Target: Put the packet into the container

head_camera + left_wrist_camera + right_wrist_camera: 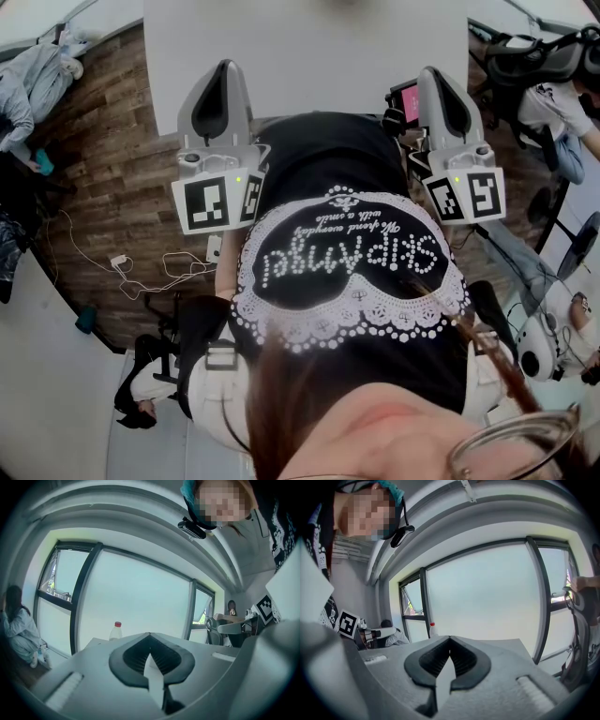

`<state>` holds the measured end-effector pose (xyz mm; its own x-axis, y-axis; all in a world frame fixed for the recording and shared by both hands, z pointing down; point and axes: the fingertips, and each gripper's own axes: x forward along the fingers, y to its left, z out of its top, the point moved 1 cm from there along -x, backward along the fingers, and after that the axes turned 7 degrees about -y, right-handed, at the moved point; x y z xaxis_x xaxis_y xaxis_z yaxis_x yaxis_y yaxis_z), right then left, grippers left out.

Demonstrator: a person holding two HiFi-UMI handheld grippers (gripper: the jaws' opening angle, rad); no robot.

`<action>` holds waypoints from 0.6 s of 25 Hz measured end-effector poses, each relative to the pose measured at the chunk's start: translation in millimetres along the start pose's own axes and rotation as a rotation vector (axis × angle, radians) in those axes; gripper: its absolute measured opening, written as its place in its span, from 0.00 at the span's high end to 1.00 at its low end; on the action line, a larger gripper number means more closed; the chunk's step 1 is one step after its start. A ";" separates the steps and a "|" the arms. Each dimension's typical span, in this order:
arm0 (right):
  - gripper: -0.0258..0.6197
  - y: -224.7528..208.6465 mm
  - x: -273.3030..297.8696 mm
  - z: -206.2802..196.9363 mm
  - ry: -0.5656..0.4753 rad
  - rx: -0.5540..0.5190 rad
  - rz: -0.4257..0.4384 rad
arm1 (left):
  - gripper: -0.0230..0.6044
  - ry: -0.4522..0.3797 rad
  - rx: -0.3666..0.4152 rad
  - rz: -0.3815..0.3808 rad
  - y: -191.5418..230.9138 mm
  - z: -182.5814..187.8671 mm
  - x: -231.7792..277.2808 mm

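Judged to be ahead of the first step: no packet and no container to be seen in any view (only a red-capped bottle [116, 631] toward the far side of the white table [309, 56]). Holding left gripper [223, 70] and right gripper [433, 77] about level at the table's near edge, each with jaws pressed together on nothing. Next, most likely: find the packet, spread one pair of jaws, reach out over the table. Hard to plan beyond that. Cut off at the head view's top, most of the table. Blocked by the grippers' own bodies, the tabletop in both gripper views. Impossible to say, then, whether packet and container lie farther along the table or off it.
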<state>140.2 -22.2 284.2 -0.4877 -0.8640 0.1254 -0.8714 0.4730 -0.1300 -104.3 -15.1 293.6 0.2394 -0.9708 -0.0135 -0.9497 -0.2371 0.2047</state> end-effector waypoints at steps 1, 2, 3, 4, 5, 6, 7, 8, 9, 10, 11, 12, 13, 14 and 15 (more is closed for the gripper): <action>0.96 -1.6 0.2 0.3 0.001 0.000 0.000 | 0.96 0.001 0.000 -0.001 -1.2 -0.2 1.4; 0.96 -3.0 0.2 0.6 0.001 0.000 -0.001 | 0.96 0.001 0.000 -0.002 -2.3 -0.2 2.6; 0.96 -4.2 -0.1 1.0 0.001 0.000 -0.002 | 0.96 0.001 0.000 -0.003 -3.3 -0.1 3.4; 0.96 -5.0 -0.4 1.3 0.001 0.000 -0.003 | 0.96 0.001 0.000 -0.003 -4.0 0.1 3.8; 0.96 -5.4 -0.6 1.4 0.001 -0.001 -0.003 | 0.96 0.001 -0.001 -0.004 -4.3 0.2 4.1; 0.96 -5.2 -0.5 1.4 0.001 -0.001 -0.002 | 0.96 0.001 -0.001 -0.003 -4.0 0.2 4.1; 0.96 -4.3 -0.2 1.4 0.002 -0.002 -0.002 | 0.96 0.001 -0.001 -0.003 -3.1 0.3 3.7; 0.96 -2.7 0.1 1.5 0.001 -0.003 -0.001 | 0.96 0.001 -0.002 -0.003 -1.9 0.6 2.9; 0.96 -0.6 0.4 1.7 0.001 -0.004 0.001 | 0.96 0.000 -0.002 -0.003 -0.6 1.1 1.7; 0.96 1.2 0.4 1.7 0.000 -0.005 0.002 | 0.96 -0.001 -0.002 -0.003 0.3 1.6 0.5; 0.96 2.4 0.4 1.5 0.000 -0.005 0.003 | 0.96 -0.001 -0.001 -0.003 0.9 1.9 -0.3; 0.96 2.6 0.6 1.3 0.000 -0.005 0.004 | 0.96 -0.001 -0.001 -0.003 0.8 1.8 -0.3; 0.96 1.6 1.1 1.0 0.001 -0.004 0.005 | 0.96 0.000 0.000 -0.003 0.3 1.5 0.7; 0.96 -0.6 2.0 0.8 0.002 -0.003 0.005 | 0.96 0.001 0.000 -0.003 -0.6 0.8 2.8; 0.96 -3.9 3.4 0.5 0.003 -0.002 0.004 | 0.96 0.002 0.000 -0.004 -2.0 -0.3 5.9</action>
<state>142.0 -27.0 284.6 -0.4917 -0.8613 0.1279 -0.8693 0.4772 -0.1288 -100.9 -20.4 293.4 0.2433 -0.9699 -0.0123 -0.9488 -0.2406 0.2047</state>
